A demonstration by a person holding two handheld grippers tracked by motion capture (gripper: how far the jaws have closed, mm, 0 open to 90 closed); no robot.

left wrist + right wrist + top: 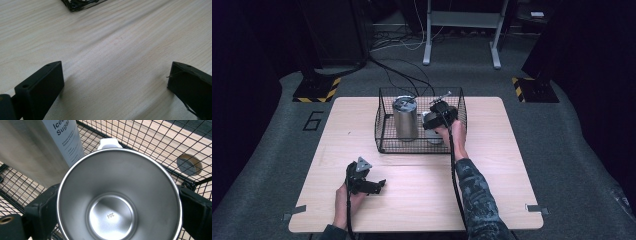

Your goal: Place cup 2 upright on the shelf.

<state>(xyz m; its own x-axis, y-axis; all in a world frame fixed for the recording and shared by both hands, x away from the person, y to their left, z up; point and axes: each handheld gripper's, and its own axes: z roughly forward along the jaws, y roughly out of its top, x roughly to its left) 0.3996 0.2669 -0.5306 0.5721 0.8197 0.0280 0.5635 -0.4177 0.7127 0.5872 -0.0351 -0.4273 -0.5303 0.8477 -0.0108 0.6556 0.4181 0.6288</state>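
At the left of the high view, the left gripper (pixel 379 184) is held low over the near part of the wooden table (pixel 492 170), well apart from the work; in the left gripper view its jaws are seen spread wide with bare wood between them and nothing held. Further right, the wire basket (pixel 384 146) is set on the far half of the table, and a tall steel canister (pixel 405 118) with a printed label is stood upright in its left part. Just beside the canister, to its right, the steel cup (pixel 117 195) is found inside the basket, and the right gripper (pixel 432 121) is brought down around it: in the right gripper view one jaw is pressed to each side of the cup's wall below the rim, so the cup is judged to be clamped. The cup is seen upright and empty, with a small white tab at its far rim. Whether it is stood on the basket floor or raised off it cannot be told. For the step to be done well, the cup should be kept level, moved straight up or down, and kept off both the canister and the basket wall.
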